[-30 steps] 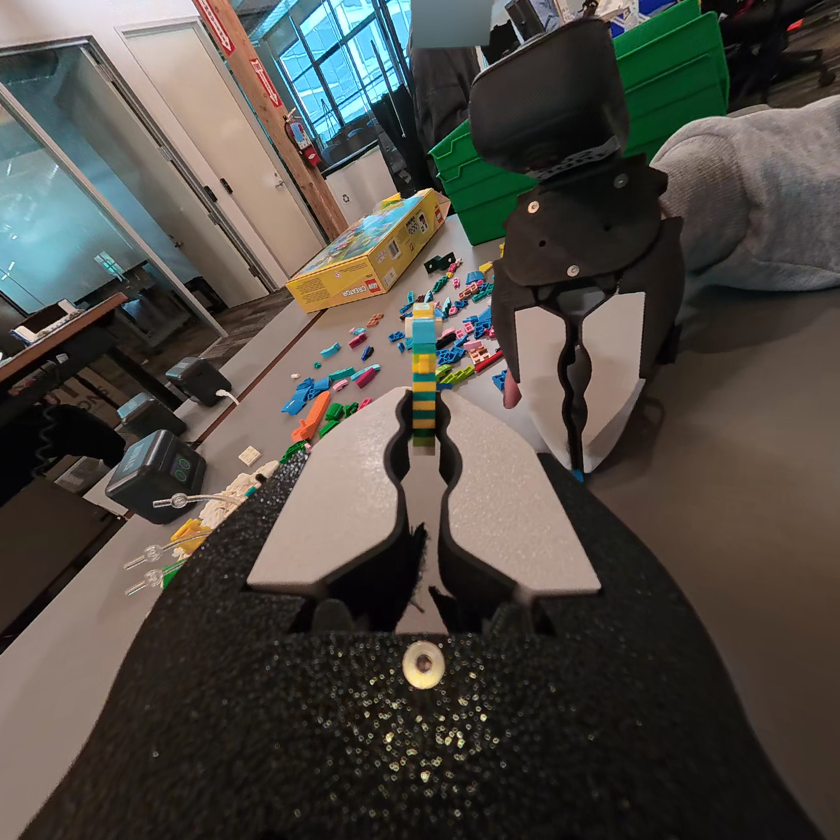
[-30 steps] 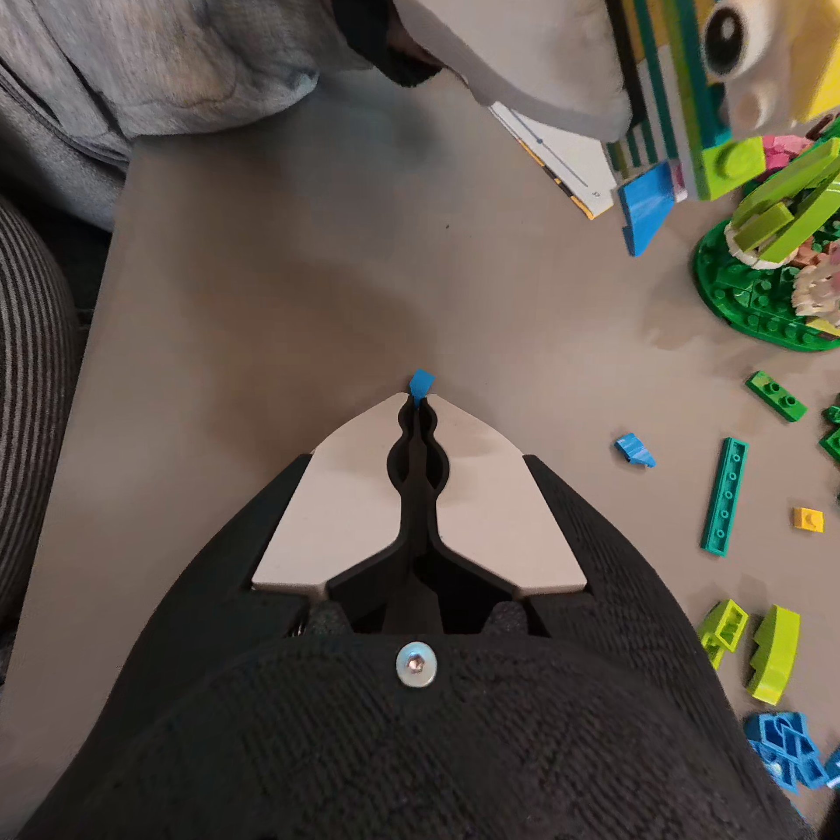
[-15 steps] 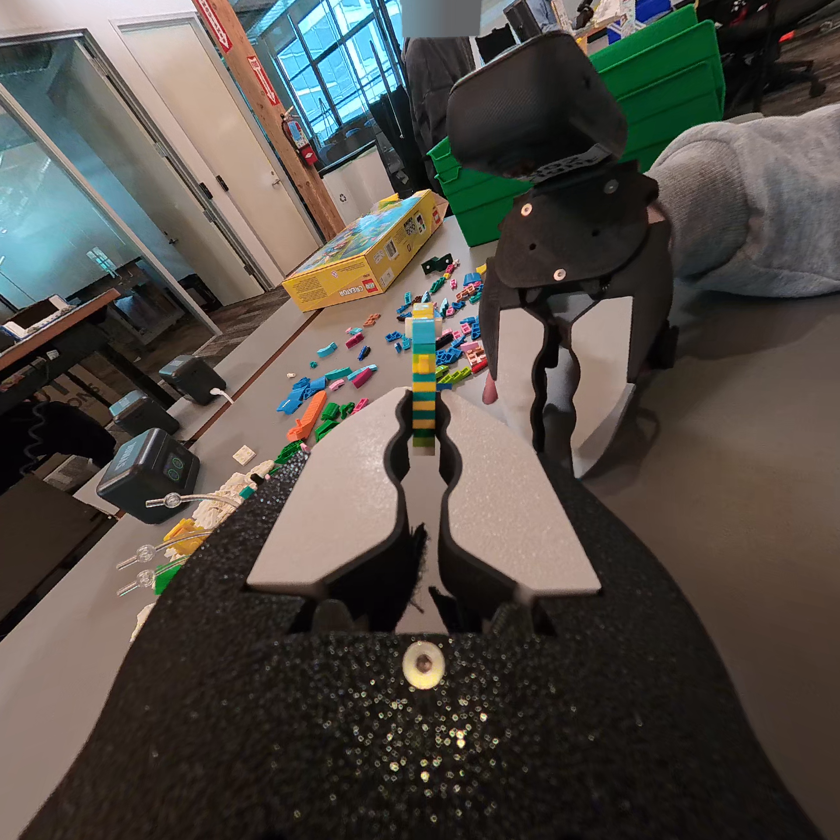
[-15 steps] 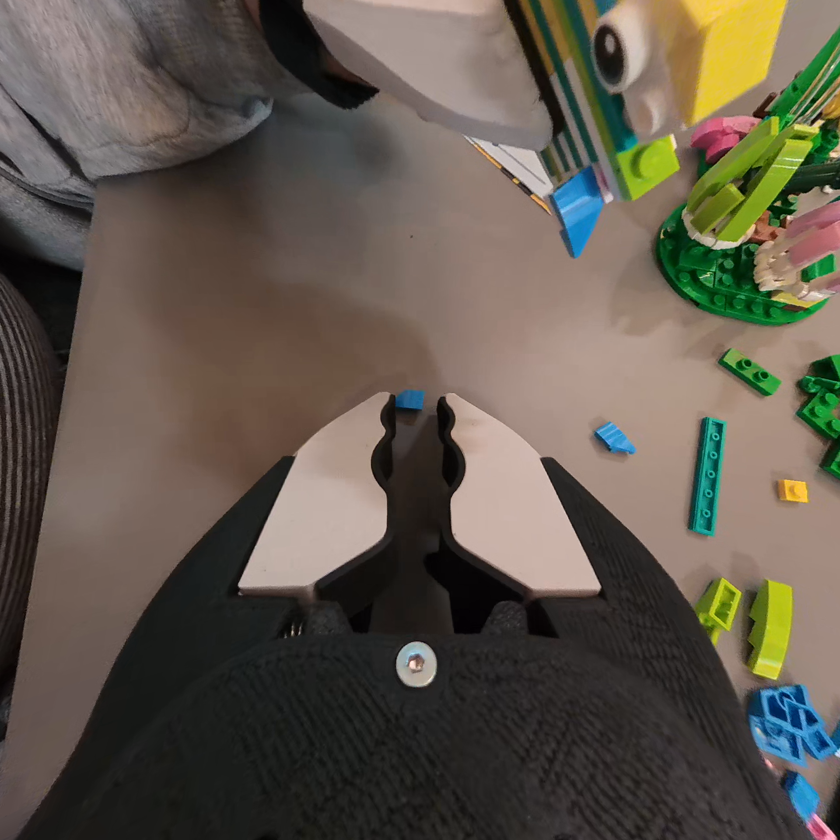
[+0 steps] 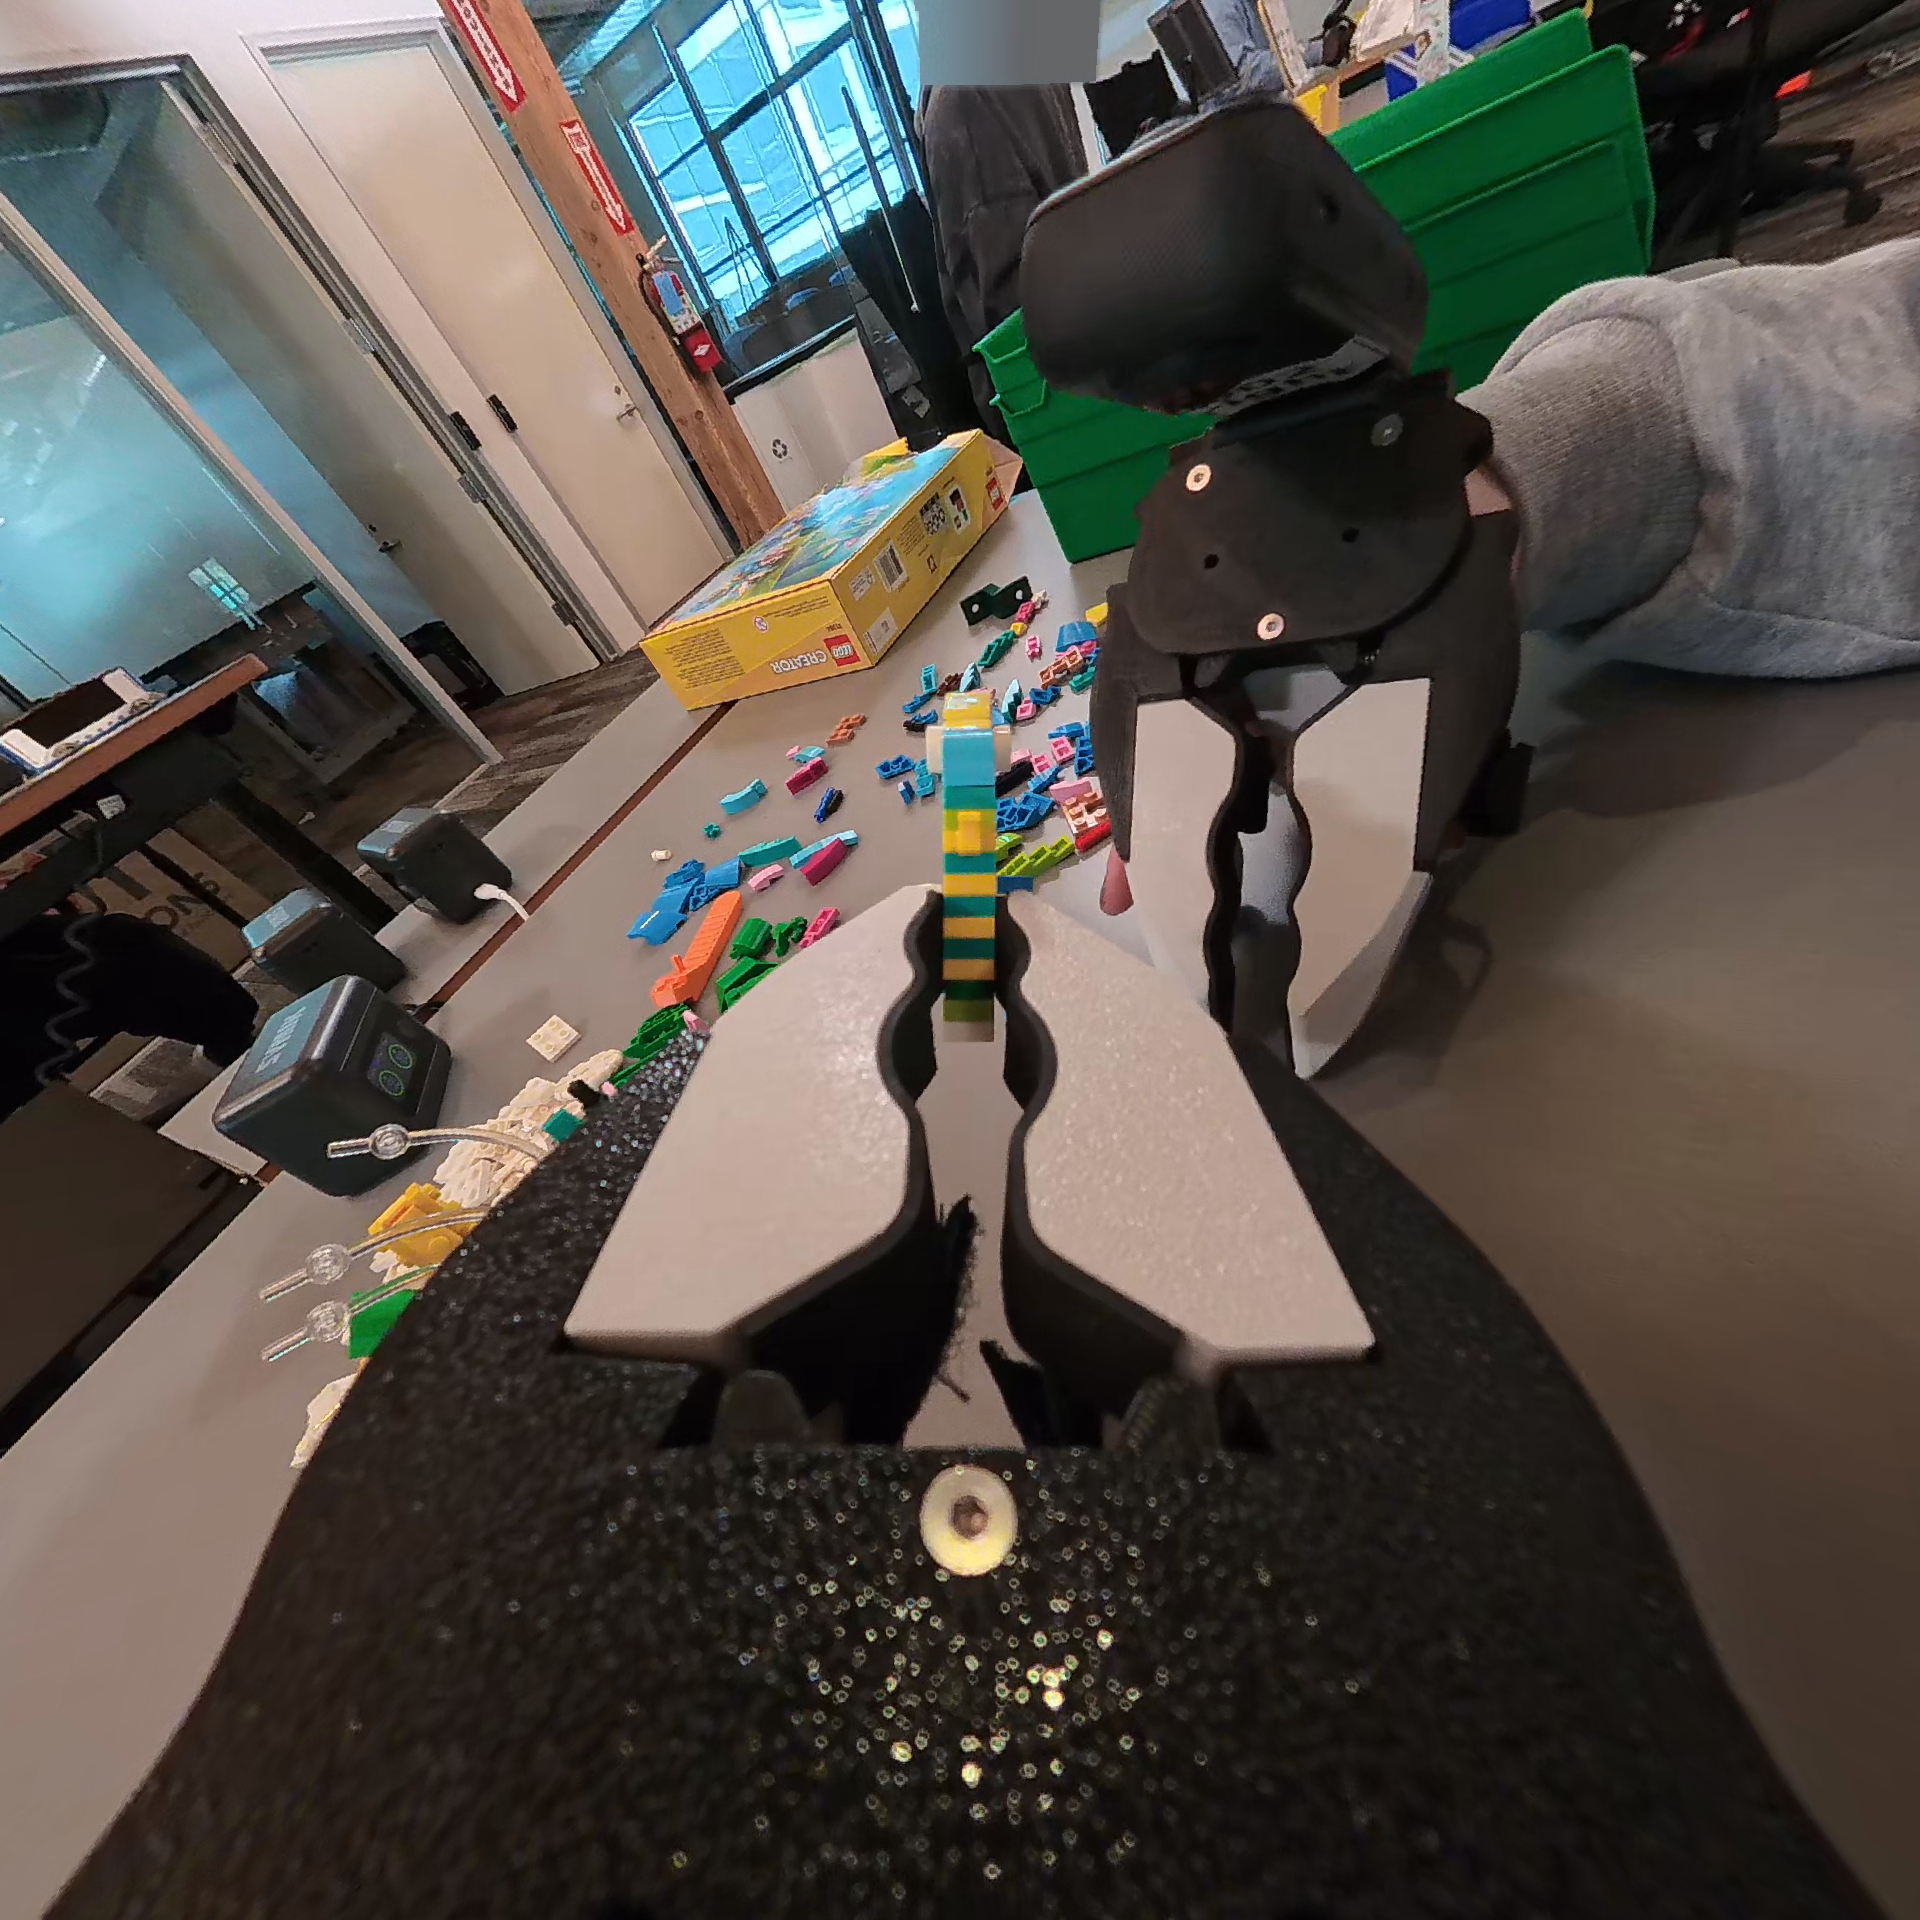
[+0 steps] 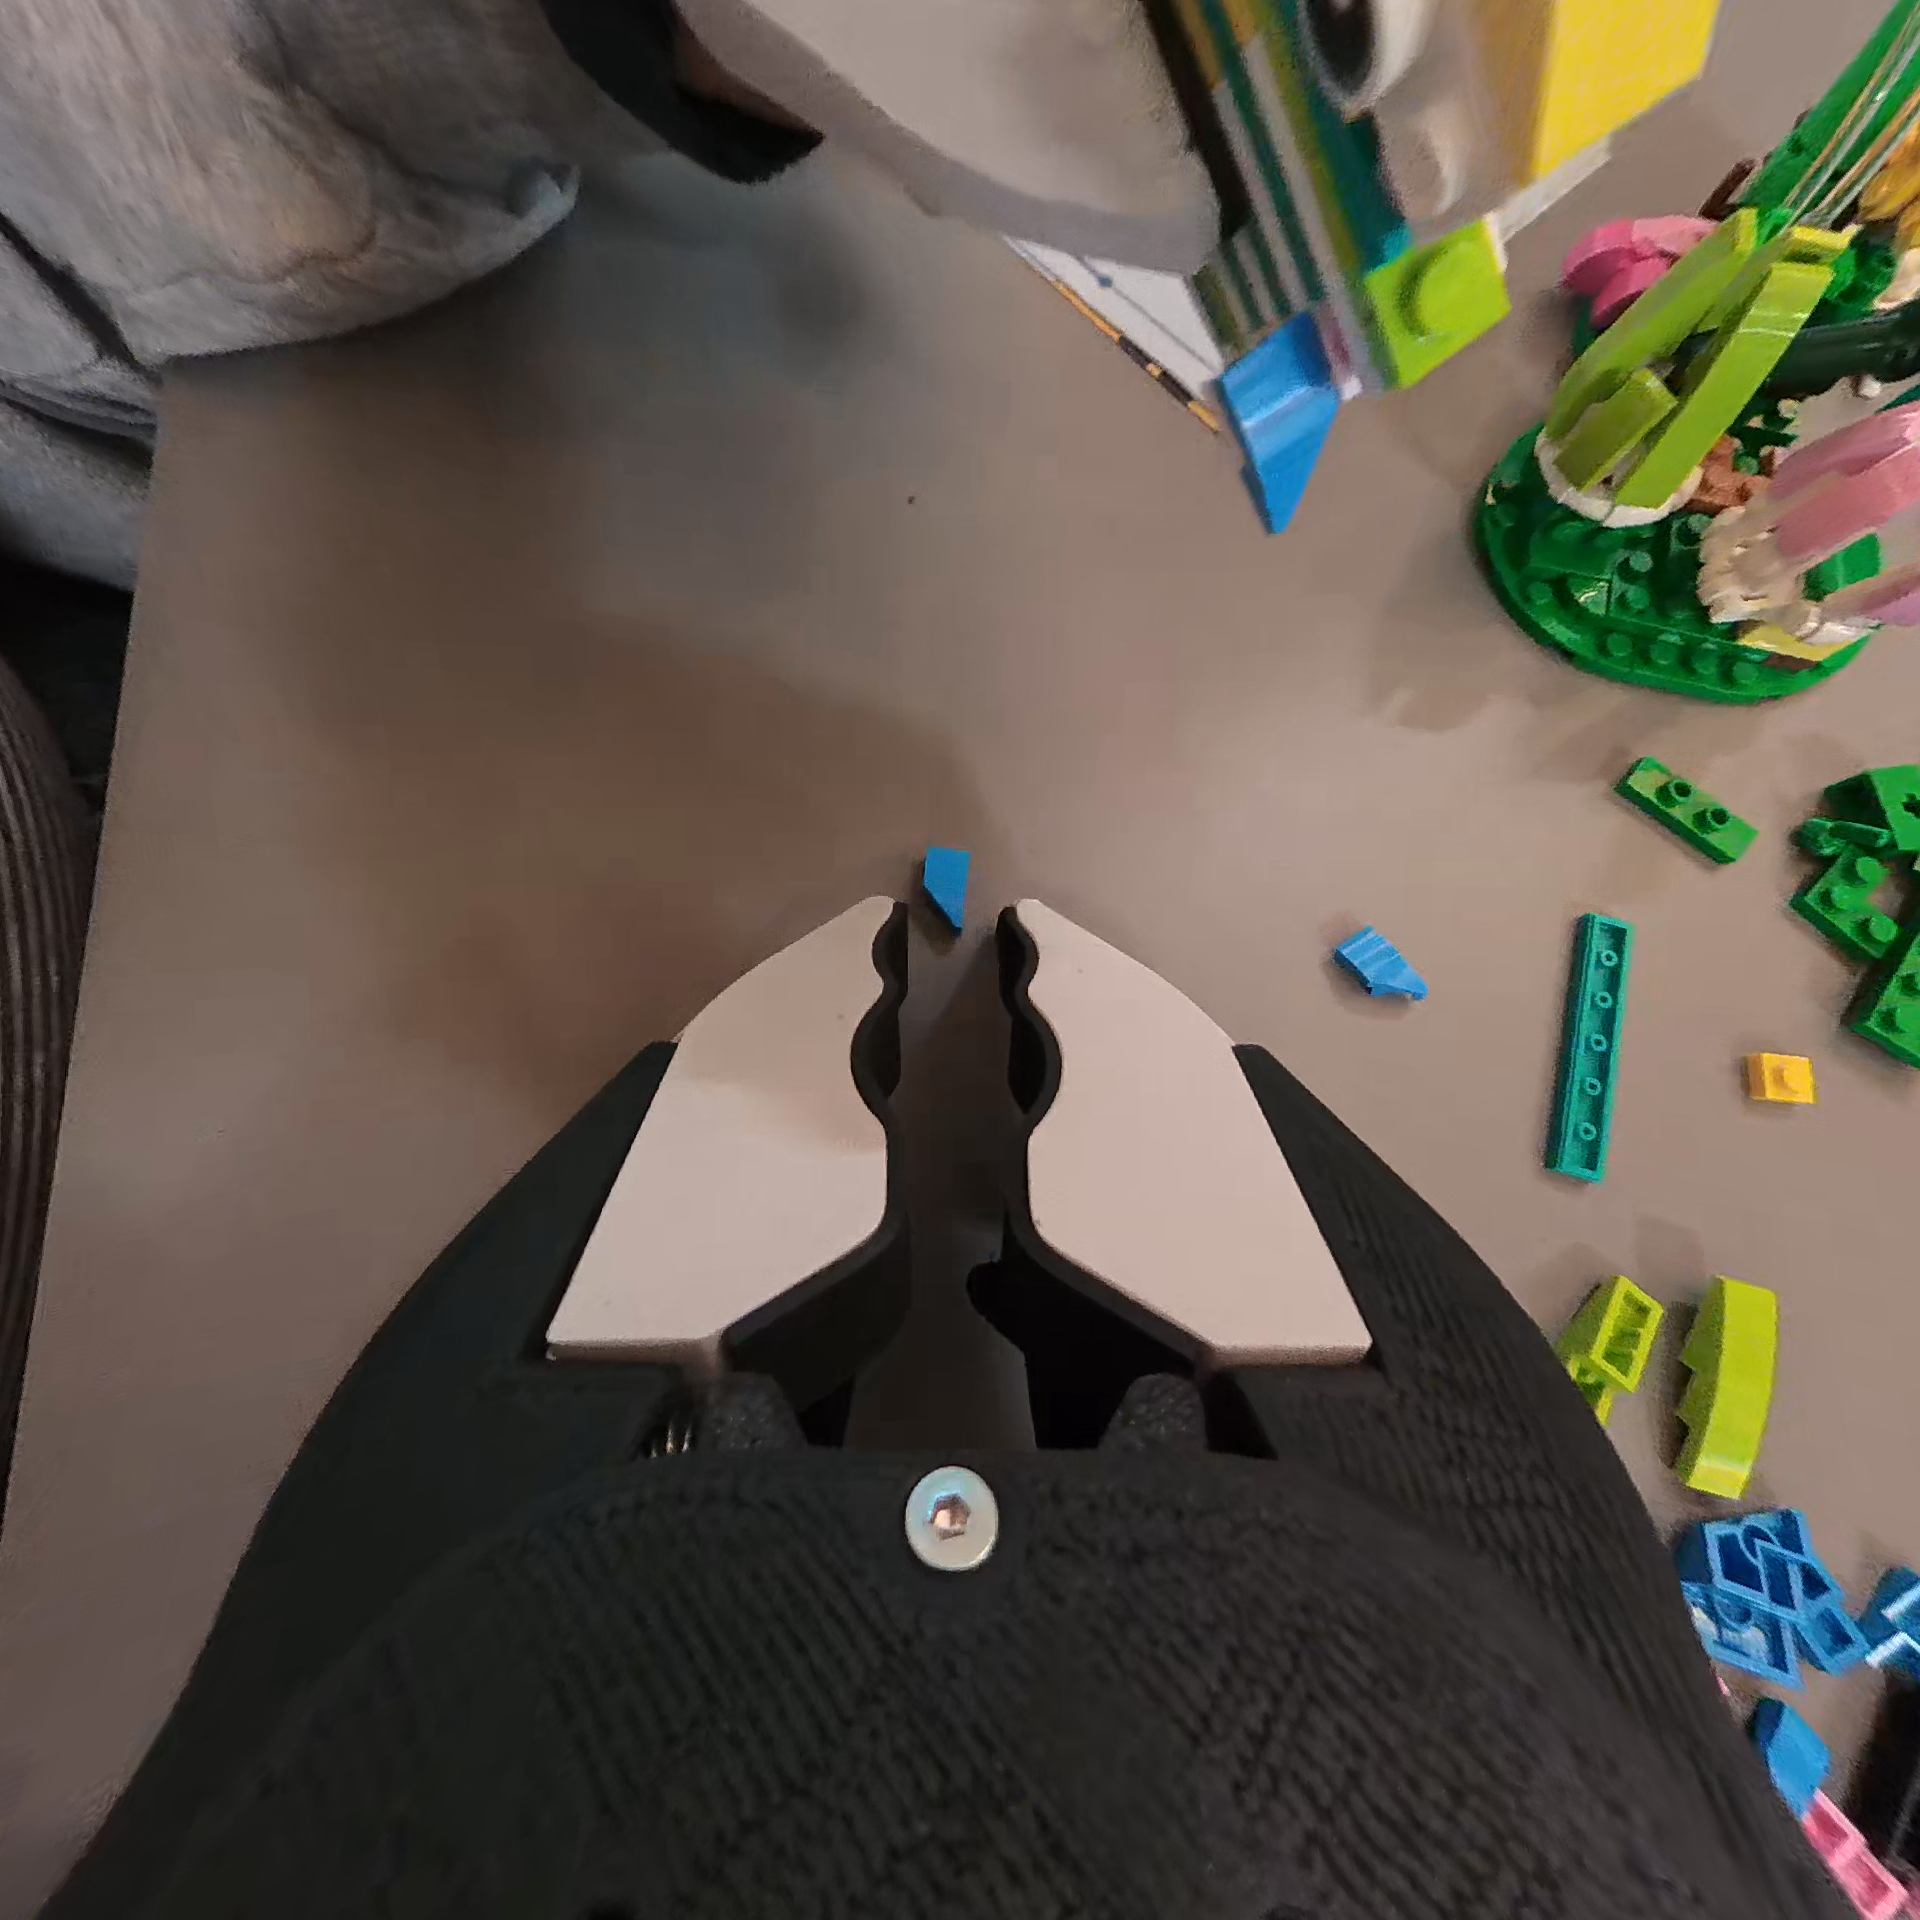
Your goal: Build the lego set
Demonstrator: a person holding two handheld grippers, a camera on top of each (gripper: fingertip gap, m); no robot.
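My left gripper [image 5: 966, 925] is shut on a striped yellow, teal and green lego fish [image 5: 966, 873], held upright and seen edge-on. In the right wrist view the fish [image 6: 1423, 301] hangs at the top with a blue fin [image 6: 1278, 416] pointing down. My right gripper [image 6: 953, 920] is open and points down at the grey table [image 6: 520, 727]. A small blue slope piece [image 6: 945, 883] lies loose on the table between its fingertips. The right gripper also shows in the left wrist view [image 5: 1262, 1039], just right of the fish.
A green plant model on a round base [image 6: 1662, 623] stands at the right. Loose bricks lie around it, among them a teal plate [image 6: 1590, 1044] and a blue piece [image 6: 1377, 966]. Farther off are a yellow box [image 5: 821, 613], green bins [image 5: 1475, 260] and a black device [image 5: 332, 1091]. The grippers' ends are close to 10 cm from one another. It is some 10 cm from my right tips to the teal plate [image 6: 1590, 1044].
My right gripper was shut on the small blue piece and has opened. The piece now lies free on the table between the fingertips. The left gripper still holds the fish.
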